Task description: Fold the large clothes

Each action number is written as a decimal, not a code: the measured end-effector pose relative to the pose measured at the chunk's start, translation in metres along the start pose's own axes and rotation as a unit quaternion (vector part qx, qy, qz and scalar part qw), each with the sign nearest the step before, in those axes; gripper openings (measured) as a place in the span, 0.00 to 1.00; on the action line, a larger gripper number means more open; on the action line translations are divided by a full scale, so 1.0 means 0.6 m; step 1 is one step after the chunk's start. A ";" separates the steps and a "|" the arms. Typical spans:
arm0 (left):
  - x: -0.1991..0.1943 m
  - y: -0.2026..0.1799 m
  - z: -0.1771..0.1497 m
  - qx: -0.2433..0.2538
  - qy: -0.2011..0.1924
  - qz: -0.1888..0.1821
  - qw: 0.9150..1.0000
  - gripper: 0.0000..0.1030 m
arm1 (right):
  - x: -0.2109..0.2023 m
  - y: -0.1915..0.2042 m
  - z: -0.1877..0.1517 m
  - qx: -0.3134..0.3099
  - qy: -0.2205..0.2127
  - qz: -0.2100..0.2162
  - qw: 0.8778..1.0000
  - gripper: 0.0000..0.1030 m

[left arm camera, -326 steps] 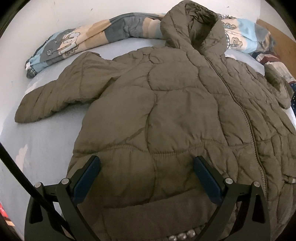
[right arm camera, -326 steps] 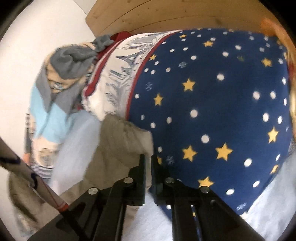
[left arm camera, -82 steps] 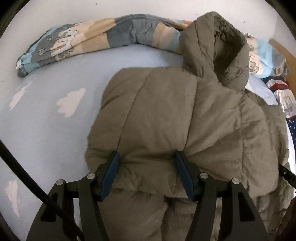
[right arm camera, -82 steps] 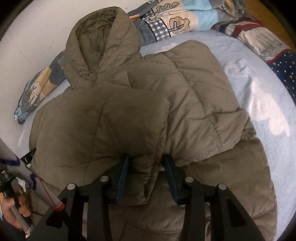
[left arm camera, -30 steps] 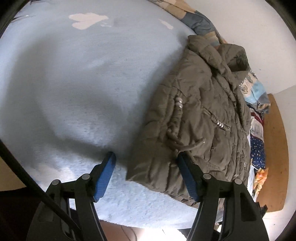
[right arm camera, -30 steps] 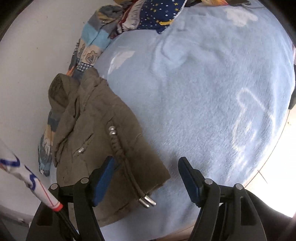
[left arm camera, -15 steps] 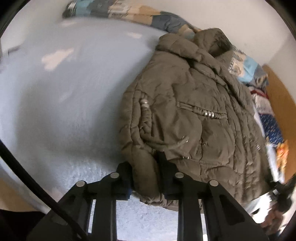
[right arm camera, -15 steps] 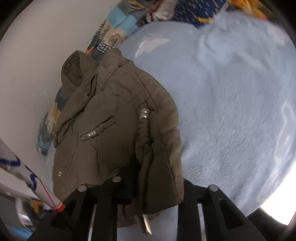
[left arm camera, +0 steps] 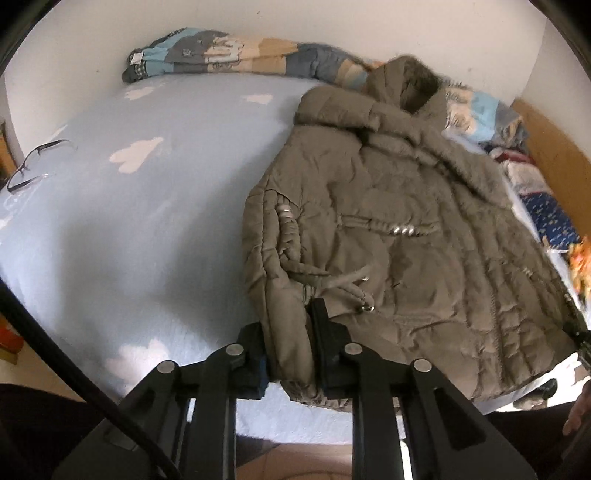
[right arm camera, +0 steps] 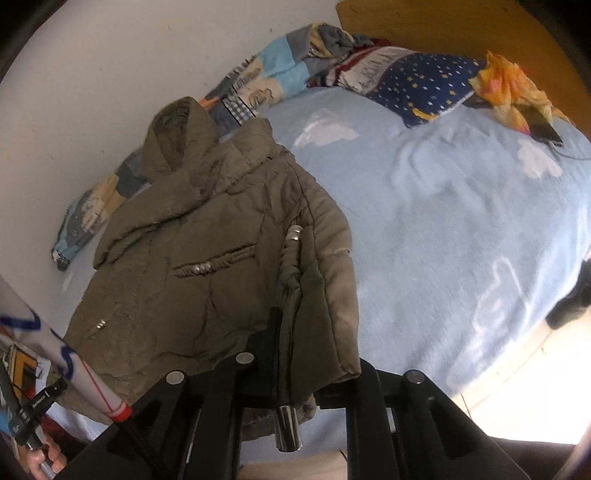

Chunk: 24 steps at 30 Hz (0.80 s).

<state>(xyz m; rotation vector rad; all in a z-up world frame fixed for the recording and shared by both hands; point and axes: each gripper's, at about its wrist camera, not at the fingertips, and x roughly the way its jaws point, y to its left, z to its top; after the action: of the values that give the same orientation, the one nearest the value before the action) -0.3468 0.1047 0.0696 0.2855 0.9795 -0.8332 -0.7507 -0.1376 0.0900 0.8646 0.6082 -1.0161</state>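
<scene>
A white wall [left arm camera: 332,26] backs the scene, and a bed [left arm camera: 140,221] fills most of both views, covered in a pale blue fleecy sheet printed with white clouds. A wooden headboard [right arm camera: 461,29] stands at one end of the bed. Along the wall lies a long rolled patchwork blanket [left arm camera: 221,50] in blue, grey and beige. By the headboard rests a navy pillow with yellow stars [right arm camera: 424,85], with an orange crumpled cloth [right arm camera: 513,85] just beside it. Tiled floor shows below the mattress edge.

The olive padded jacket [left arm camera: 406,236] lies folded on the sheet near the bed's front edge, hood towards the wall, sleeves tucked out of sight, braided drawcords with metal beads on top.

The left claw [left arm camera: 291,347] pinches the jacket's near left corner of the hem, padding bunched between its narrow jaws, which are easing open slightly. The right claw [right arm camera: 295,365] clamps the opposite hem corner, its jaws closing on the fabric, a metal cord end dangling below.

A pair of spectacles [left arm camera: 33,162] sits on the sheet at the far left, well apart from the jacket.
</scene>
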 end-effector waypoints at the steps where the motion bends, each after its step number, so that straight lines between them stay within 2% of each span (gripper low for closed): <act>1: 0.004 0.002 0.002 -0.002 0.003 0.006 1.000 0.28 | 0.002 -0.005 -0.002 0.006 0.007 -0.001 1.000 0.14; 2: 0.007 0.008 0.006 -0.010 0.009 0.017 1.000 0.38 | 0.009 -0.010 -0.003 0.012 0.017 0.002 1.000 0.16; 3: 0.004 0.015 0.007 -0.017 0.011 0.025 0.999 0.48 | 0.018 -0.015 -0.002 0.019 0.034 -0.002 0.999 0.22; 7: -0.037 0.050 0.028 -0.060 -0.034 0.033 0.997 0.50 | 0.003 -0.040 0.005 0.059 0.038 -0.005 0.998 0.42; 10: -0.060 0.047 0.045 -0.053 -0.066 0.049 0.995 0.50 | -0.030 -0.043 0.006 0.062 0.013 -0.034 0.997 0.43; 12: -0.068 0.031 0.050 -0.037 -0.075 0.044 0.996 0.50 | -0.055 -0.034 0.011 0.047 -0.019 -0.050 0.997 0.43; 16: -0.056 -0.026 0.067 0.018 -0.066 0.026 0.997 0.50 | -0.082 0.021 0.035 -0.009 -0.066 -0.039 0.997 0.45; 19: -0.049 -0.077 0.092 0.055 -0.056 0.010 0.997 0.50 | -0.056 0.076 0.055 -0.058 -0.038 0.006 0.998 0.46; 24: -0.046 -0.146 0.154 0.090 -0.067 -0.011 0.994 0.55 | -0.002 0.156 0.100 -0.085 0.007 0.067 0.994 0.46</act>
<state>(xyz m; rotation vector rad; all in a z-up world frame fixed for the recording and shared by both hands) -0.3619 0.0080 0.1558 0.3683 0.7842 -0.9508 -0.6636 -0.1637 0.1540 0.7525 0.6316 -0.8255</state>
